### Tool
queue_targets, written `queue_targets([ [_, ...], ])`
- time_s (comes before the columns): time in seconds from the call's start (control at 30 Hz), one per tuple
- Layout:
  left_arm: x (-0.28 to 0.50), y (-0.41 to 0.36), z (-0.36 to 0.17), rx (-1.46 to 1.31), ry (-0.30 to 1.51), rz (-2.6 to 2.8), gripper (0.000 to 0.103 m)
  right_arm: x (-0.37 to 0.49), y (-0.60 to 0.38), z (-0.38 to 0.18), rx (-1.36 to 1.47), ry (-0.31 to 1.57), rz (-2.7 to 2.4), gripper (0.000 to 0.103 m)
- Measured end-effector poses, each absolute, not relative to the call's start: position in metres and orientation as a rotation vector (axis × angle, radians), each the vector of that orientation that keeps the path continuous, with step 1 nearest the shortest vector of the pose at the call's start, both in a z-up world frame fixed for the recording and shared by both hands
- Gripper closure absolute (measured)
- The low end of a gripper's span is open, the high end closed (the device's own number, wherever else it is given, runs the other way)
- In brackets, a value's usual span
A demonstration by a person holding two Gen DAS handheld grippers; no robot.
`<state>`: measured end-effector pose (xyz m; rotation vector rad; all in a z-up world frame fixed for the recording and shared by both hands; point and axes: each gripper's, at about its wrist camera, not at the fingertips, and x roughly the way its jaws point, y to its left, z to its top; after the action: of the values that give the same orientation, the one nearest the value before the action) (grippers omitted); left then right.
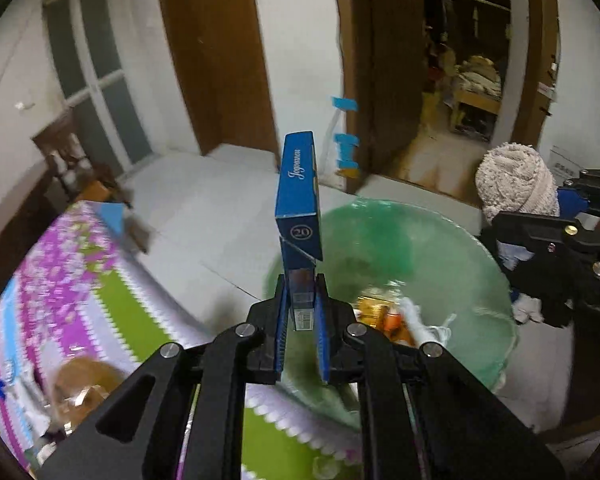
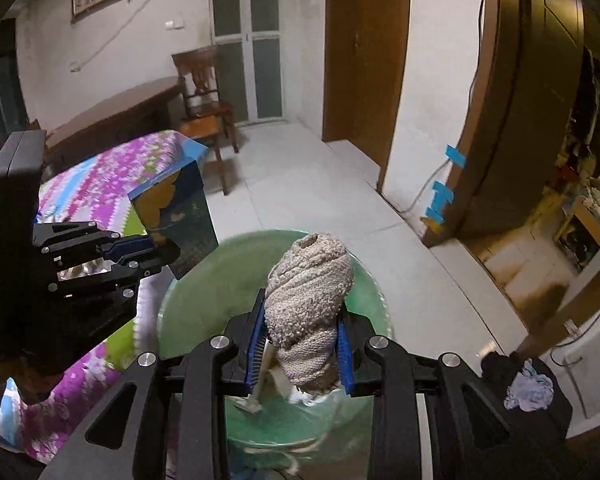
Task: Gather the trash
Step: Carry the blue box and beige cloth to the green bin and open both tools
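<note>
Blue carton: light, stiff, clamped at base by left gripper | grey cloth: soft, pinched mid-roll by right gripper | both held above green bin

One blue box, one rolled cloth, one green bin (some trash inside), two claws.

You're shooting in dim, warm indoor light, with white walls brightest. Your fisheye bends doorframes and darkens corners. Motion blur smears the tablecloth and green bin.
</note>
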<state>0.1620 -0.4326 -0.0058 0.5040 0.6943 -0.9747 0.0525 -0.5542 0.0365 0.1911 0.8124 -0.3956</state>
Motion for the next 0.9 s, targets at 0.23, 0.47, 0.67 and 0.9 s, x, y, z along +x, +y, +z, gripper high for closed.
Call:
queue_targets([
  [0.23,0.160,-0.432,-0.017,0.483,0.747,-1.084,0.092,0.051,-0.568,0.022,0.199,0.855,-0.400,0.072],
  [0.47,0.154,-0.436,-0.018,0.508,0.741,-1.095,0.092,0.054,-0.563,0.015,0.208,0.869,-0.383,0.072],
  [0.67,0.153,-0.438,-0.015,0.517,0.736,-1.094,0.092,0.052,-0.559,0.020,0.192,0.868,-0.374,0.072],
  [0.9,0.157,-0.440,-0.012,0.513,0.725,-1.026,0.058,0.059,-0.563,0.023,0.179,0.865,-0.374,0.061],
])
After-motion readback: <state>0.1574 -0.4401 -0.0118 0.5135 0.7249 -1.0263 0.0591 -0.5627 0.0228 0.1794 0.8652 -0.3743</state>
